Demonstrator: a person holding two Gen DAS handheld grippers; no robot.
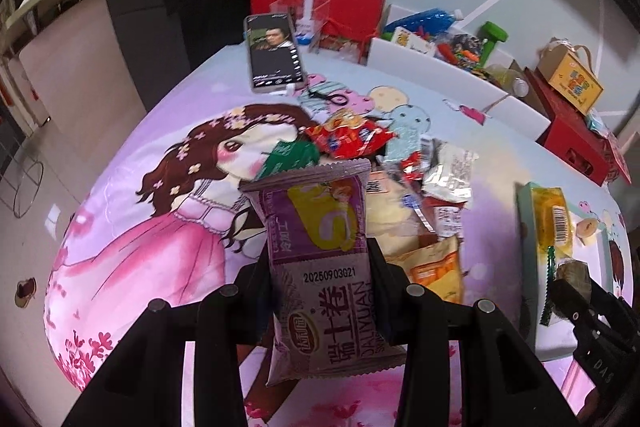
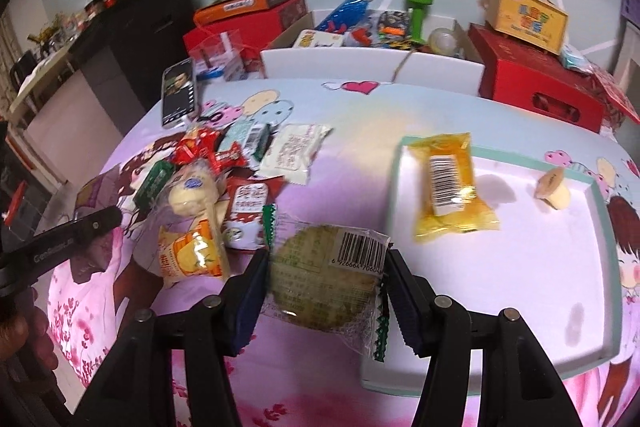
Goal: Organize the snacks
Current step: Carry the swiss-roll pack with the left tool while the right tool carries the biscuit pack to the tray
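My left gripper [image 1: 320, 259] is shut on a purple Swiss-roll packet [image 1: 320, 247], held above the table in front of the snack pile [image 1: 400, 179]. My right gripper [image 2: 324, 279] is shut on a clear-wrapped green round cake [image 2: 324, 275], held at the near left edge of the white tray [image 2: 520, 307]. A yellow packet [image 2: 450, 187] and a small pale snack [image 2: 554, 189] lie in the tray. The pile also shows in the right wrist view [image 2: 224, 179]. The right gripper with the cake shows at the far right of the left wrist view [image 1: 572, 279].
A phone [image 1: 274, 53] lies at the table's far left edge. Red boxes [image 1: 320, 3], a white box of toys [image 2: 372, 63] and a yellow carton [image 2: 528, 17] stand behind the table. Dark cabinets [image 1: 160, 7] are to the left.
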